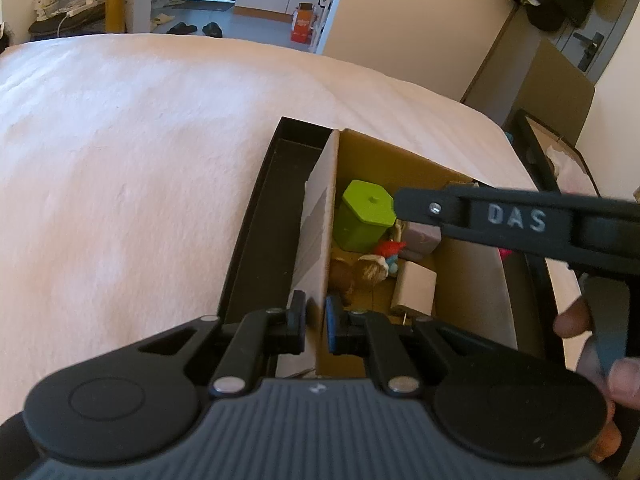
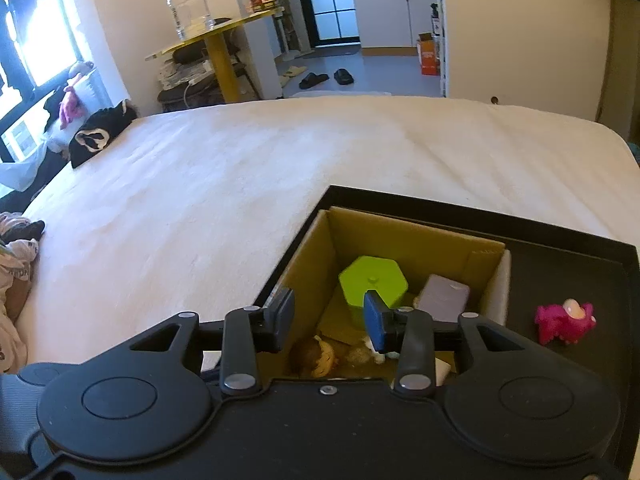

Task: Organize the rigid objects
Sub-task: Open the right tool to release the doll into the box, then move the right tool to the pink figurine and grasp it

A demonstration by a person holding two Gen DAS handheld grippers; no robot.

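A cardboard box (image 1: 384, 160) (image 2: 412, 232) stands in a black tray (image 1: 256, 240) (image 2: 560, 256) on the bed. Inside lie a green hexagonal container (image 1: 366, 214) (image 2: 374, 280), a lilac block (image 1: 422, 238) (image 2: 444, 292), a white block (image 1: 414, 288), a red-and-blue figure (image 1: 390, 252) and a brown-haired doll (image 1: 360, 274) (image 2: 316, 354). My left gripper (image 1: 316, 320) is shut on the box's left wall (image 1: 318, 216). My right gripper (image 2: 328, 316) is open and empty above the box; its body (image 1: 516, 220) crosses the left wrist view. A pink toy (image 2: 564, 322) lies on the tray right of the box.
The white bed (image 1: 140, 160) (image 2: 200, 184) stretches left and ahead. Dark clothing (image 2: 96, 136) lies at its far left edge, more clothes (image 2: 16, 264) at the left. A yellow table (image 2: 216, 40) with jars and slippers (image 2: 324, 78) stand beyond on the floor.
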